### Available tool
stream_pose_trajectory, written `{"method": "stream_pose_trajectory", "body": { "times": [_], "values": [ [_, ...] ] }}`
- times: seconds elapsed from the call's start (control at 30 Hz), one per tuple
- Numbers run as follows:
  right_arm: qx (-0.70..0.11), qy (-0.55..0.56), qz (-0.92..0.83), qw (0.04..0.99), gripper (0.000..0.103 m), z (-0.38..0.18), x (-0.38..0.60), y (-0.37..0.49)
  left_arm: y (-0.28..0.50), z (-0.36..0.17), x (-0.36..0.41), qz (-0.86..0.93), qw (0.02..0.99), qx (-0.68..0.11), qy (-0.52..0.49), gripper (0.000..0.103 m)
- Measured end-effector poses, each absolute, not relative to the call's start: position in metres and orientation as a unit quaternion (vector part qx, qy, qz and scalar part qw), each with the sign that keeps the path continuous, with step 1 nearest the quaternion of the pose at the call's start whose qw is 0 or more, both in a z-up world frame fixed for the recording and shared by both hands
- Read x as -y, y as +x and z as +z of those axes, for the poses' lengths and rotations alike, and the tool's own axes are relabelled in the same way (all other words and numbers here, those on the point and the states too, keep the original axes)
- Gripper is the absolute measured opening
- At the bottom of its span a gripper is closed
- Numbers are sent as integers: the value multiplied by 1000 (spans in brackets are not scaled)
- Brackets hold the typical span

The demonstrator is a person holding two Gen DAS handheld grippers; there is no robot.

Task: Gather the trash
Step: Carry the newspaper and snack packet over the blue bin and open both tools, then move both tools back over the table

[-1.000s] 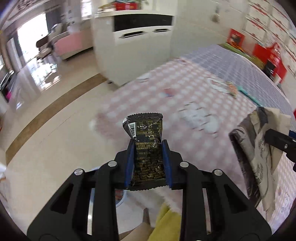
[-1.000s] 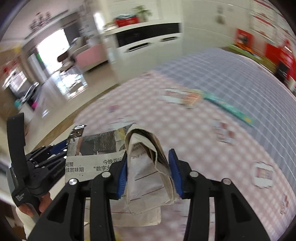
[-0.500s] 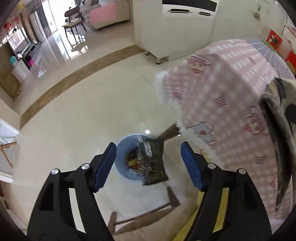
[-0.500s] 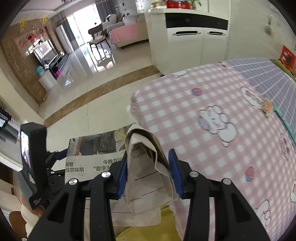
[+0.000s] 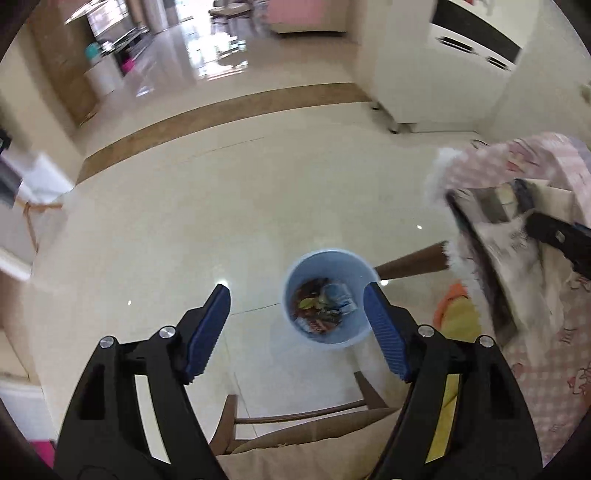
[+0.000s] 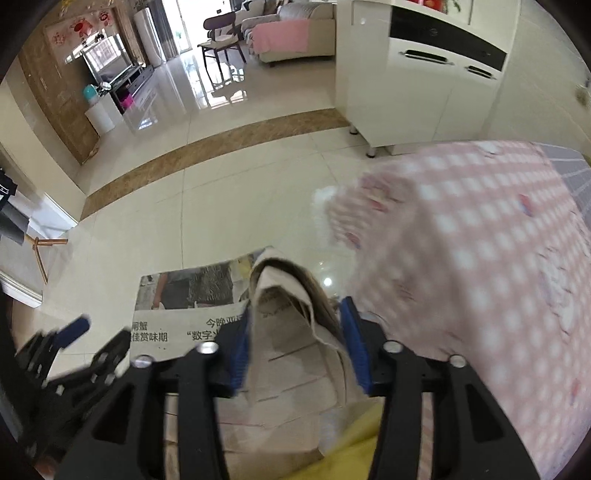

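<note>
One blue bin [image 5: 325, 299] on the floor, several wrappers inside, too jumbled to count. One folded newspaper [image 6: 288, 332]. Two grippers: one left gripper [image 5: 297, 328], one right gripper [image 6: 295, 343]. One pink checked tablecloth [image 6: 480, 266]. One white cabinet [image 6: 424, 85]. One sofa [image 6: 295, 33] with one pink cloth over it. One dark chair [image 6: 221, 40].

Glossy cream floor tiles [image 5: 229, 206] are mirroring light; the smooth plastic waste bin [image 5: 295, 273] is looking pale blue; matt newspaper [image 6: 184, 317] is creasing between ribbed blue pads [image 6: 354, 343]; the checked cloth tablecloth [image 6: 480, 258] is showing a fluffy edge.
</note>
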State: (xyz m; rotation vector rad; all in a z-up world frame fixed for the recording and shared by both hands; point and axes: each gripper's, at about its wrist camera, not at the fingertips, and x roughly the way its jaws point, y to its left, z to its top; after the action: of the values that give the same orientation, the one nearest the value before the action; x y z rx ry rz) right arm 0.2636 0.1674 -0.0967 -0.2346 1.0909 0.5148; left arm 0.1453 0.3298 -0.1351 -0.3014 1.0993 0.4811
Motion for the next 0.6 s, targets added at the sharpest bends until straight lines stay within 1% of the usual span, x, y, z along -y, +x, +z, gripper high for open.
{"method": "stream_pose_trajectory", "body": {
  "times": [0.03,0.2,0.3,0.43,0.6],
  "values": [
    [-515,-112,251,812,88,-105,-176,269,143,-137,-332,229,813,-516,-145,74],
    [-562,-135,247,778,88,-151,-205,272,134,-155,-346,254,791,-533,-161,74],
    [-580,-147,246,763,88,-163,-205,269,132,-163,-347,254,786,-540,-161,74],
    [-575,-135,250,768,88,-151,-188,266,141,-164,-338,246,788,-541,-157,74],
    [-564,-81,259,780,88,-122,-155,266,160,-140,-318,220,812,-523,-142,74]
  ]
}}
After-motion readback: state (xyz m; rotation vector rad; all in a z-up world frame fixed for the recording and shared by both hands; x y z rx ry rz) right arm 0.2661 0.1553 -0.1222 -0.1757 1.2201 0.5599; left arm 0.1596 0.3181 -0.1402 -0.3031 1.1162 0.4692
